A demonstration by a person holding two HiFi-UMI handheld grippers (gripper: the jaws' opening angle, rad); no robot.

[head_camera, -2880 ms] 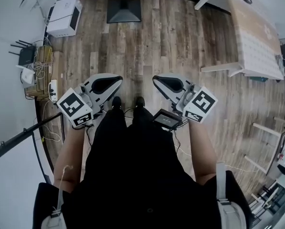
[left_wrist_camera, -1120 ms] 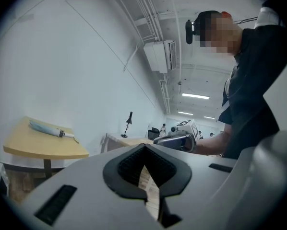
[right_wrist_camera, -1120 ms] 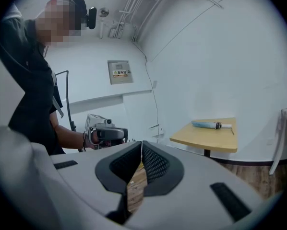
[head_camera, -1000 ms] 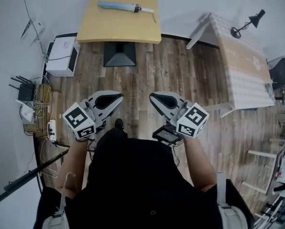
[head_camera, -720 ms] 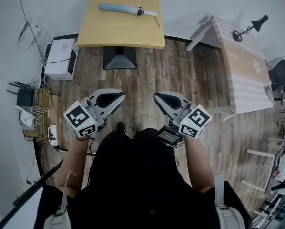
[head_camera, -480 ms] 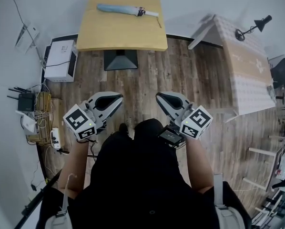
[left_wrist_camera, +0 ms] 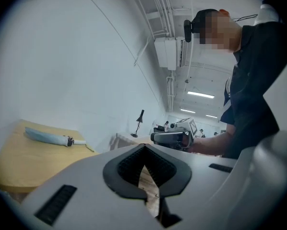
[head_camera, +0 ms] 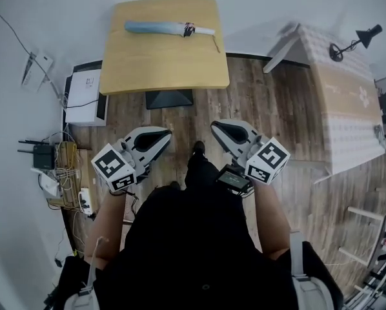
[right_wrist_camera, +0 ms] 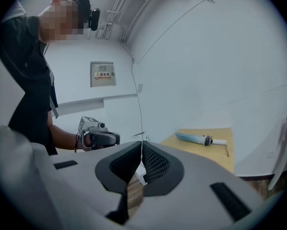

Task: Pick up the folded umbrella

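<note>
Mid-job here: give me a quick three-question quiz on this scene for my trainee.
1. True or false: the folded umbrella lies on the yellow table.
2. The left tongs and right tongs are: A) both shut and empty; B) both gripping the umbrella; C) both wide open.
3. Fill in: in the head view, the umbrella's white handle points to the picture's ____.
Key: 1 true; 2 A; 3 right.

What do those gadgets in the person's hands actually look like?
Both match: the left gripper and right gripper are pale grey, beak-shaped shells with black ribbed linings inside. Each carries a white cube printed with black square markers. A small black screen sits under the right one. The person wears black clothing.
</note>
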